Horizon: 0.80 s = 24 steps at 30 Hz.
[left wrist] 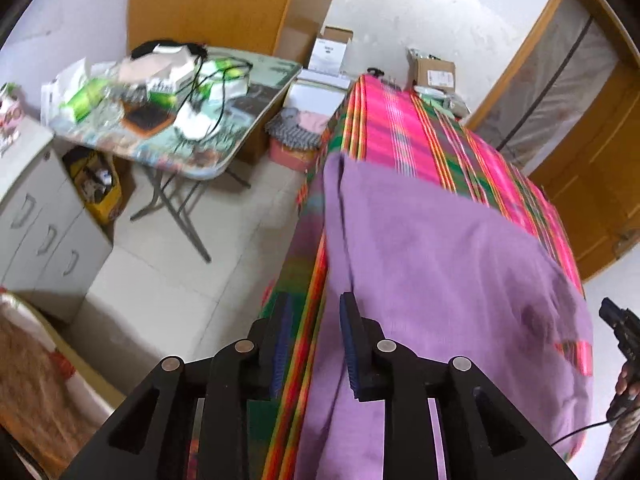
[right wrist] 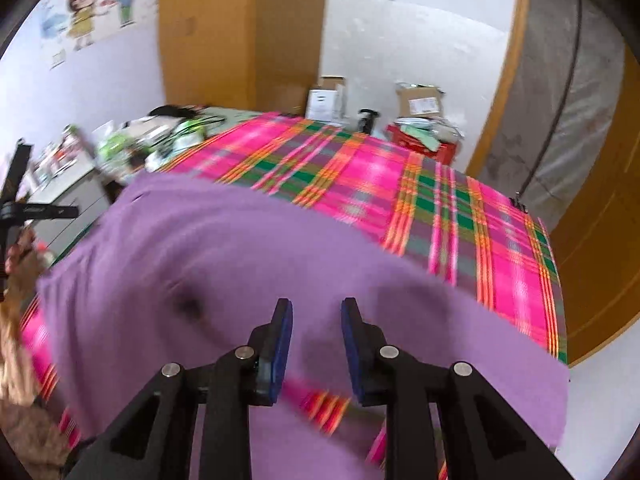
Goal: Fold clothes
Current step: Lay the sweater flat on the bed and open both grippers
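both grippers (left wrist: 316,344) (right wrist: 316,348) agape, low over purple garment (right wrist: 248,248) on plaid cloth (right wrist: 440,200)

Plain purple garment (right wrist: 224,248) at frame centre. Pink, green and orange plaid cloth (right wrist: 400,176) at upper right. Black grippers (right wrist: 316,344), blue pads (right wrist: 282,344), at bottom. White drawers (left wrist: 44,216) at left.

The left wrist camera is sitting close above the near left edge of the plaid-covered bed (left wrist: 404,128), looking along its length and down its left side toward the cluttered folding table (left wrist: 224,148) at far left. The right wrist camera is hovering close above the purple garment (right wrist: 224,248), facing the far wall squarely. Both views are sharing the purple garment (left wrist: 440,264), the plaid cover (right wrist: 360,168), and the white box (left wrist: 329,53) at the far wall (right wrist: 325,98).
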Each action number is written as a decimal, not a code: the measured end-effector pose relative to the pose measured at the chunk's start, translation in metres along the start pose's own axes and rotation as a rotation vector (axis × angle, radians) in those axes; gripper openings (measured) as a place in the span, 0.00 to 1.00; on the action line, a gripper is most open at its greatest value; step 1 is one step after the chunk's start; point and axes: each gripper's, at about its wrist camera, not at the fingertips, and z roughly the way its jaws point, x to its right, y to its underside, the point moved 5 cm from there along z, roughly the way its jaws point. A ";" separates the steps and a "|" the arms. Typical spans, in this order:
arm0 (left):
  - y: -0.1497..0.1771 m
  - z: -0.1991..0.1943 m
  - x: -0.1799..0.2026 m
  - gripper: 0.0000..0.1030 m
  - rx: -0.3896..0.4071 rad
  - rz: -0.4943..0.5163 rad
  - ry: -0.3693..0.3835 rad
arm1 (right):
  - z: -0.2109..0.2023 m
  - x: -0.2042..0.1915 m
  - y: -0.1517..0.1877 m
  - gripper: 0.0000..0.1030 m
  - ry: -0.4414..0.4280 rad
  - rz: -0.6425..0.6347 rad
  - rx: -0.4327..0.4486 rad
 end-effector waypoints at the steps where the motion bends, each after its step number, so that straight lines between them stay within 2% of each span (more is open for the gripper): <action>1: 0.009 -0.005 -0.003 0.24 -0.005 -0.009 0.006 | -0.008 -0.011 0.007 0.25 -0.016 -0.016 -0.001; 7: 0.056 -0.031 -0.014 0.25 -0.016 -0.042 0.058 | -0.023 -0.078 0.054 0.28 -0.133 -0.069 -0.031; 10: 0.073 -0.037 -0.017 0.37 -0.021 -0.078 0.083 | -0.022 -0.105 0.072 0.30 -0.186 -0.093 -0.048; 14: 0.095 -0.034 -0.014 0.37 -0.068 -0.109 0.123 | -0.016 -0.141 0.091 0.37 -0.268 -0.111 -0.053; 20: 0.112 -0.027 -0.009 0.37 -0.096 -0.172 0.166 | -0.004 -0.192 0.115 0.39 -0.277 -0.244 -0.051; 24: 0.109 -0.023 -0.004 0.37 -0.091 -0.208 0.173 | 0.003 -0.211 0.119 0.42 -0.255 -0.296 -0.043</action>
